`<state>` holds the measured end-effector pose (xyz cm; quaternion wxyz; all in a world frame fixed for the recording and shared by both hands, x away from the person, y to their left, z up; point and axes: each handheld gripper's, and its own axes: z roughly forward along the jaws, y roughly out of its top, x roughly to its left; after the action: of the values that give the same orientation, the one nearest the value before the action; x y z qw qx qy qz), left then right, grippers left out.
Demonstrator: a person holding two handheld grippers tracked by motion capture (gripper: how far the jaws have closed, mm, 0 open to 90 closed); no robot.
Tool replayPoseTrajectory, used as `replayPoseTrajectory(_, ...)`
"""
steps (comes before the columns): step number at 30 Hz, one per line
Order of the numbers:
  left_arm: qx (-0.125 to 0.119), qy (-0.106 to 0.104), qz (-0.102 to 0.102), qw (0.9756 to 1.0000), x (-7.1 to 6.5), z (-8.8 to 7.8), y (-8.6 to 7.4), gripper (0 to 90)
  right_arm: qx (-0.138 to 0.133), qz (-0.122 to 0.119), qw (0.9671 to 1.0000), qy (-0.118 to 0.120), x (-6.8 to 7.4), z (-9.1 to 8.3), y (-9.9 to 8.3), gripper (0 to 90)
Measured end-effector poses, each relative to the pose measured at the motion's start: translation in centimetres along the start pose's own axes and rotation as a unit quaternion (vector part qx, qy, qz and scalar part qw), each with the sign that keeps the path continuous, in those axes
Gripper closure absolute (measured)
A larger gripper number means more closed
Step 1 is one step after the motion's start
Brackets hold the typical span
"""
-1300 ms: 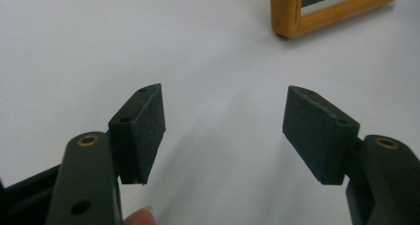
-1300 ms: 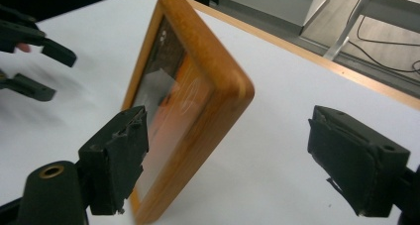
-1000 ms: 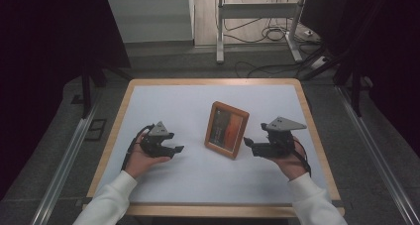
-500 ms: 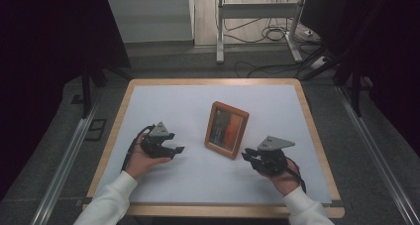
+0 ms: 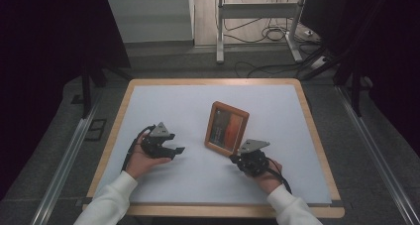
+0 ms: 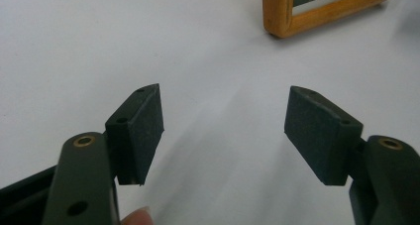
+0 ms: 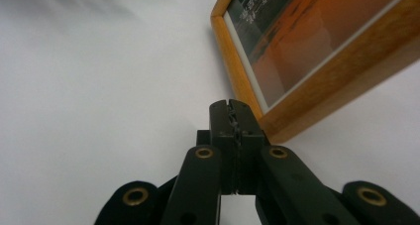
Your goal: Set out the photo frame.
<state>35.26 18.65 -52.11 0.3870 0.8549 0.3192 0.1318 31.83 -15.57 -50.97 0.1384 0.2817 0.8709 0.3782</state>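
Observation:
A wooden picture frame with an orange and dark picture stands tilted on the white table top, right of centre. My right gripper sits low on the table by the frame's near corner. Its jaws have just been closing and are shut with nothing between them. In the right gripper view the shut tips lie right beside the frame's lower corner. My left gripper rests left of the frame, open and pointing toward it. In the left gripper view its pads stand wide apart over bare table, the frame's corner farther off.
The table has a wooden rim. Beyond its far edge, a metal stand and cables lie on the floor. Metal rails run along both sides of the table.
My right gripper has come down and toward the near edge, ending at the frame's near corner, and its jaws have shut. The left gripper has stayed put.

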Motion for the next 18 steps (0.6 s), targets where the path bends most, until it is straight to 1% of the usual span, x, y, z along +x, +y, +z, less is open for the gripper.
replayPoseTrajectory(4, 0.002, 0.0, 0.0, 1.0, 0.0, 0.0, 0.0, 31.0, 0.011, -0.002, 0.9999, -0.005, -0.1, 1.0, 0.1, 89.4)
replayPoseTrajectory(5, 0.002, 0.0, 0.0, 1.0, 0.0, 0.0, 0.0, 31.0, 0.015, 0.001, 0.9999, -0.005, -0.1, 1.2, 0.1, 89.4)
replayPoseTrajectory(9, 0.002, 0.0, 0.0, 1.0, 0.0, 0.0, -0.1, 31.0, 0.025, 0.003, 0.9996, -0.015, -0.4, 2.0, -0.1, 89.5)
replayPoseTrajectory(11, 0.002, 0.0, 0.0, 1.0, 0.0, 0.0, -0.1, 31.0, 0.025, 0.006, 0.9996, -0.009, -0.6, 2.1, -0.2, 89.5)
replayPoseTrajectory(14, 0.003, 0.0, 0.001, 1.0, 0.0, 0.1, -0.1, 31.0, 0.028, 0.001, 0.9995, -0.011, -0.5, 2.1, -0.2, 89.5)
replayPoseTrajectory(18, 0.004, 0.001, 0.002, 1.0, 0.0, 0.1, 0.0, 31.0, 0.026, 0.003, 0.9996, -0.013, -0.6, 2.0, -0.2, 89.5)
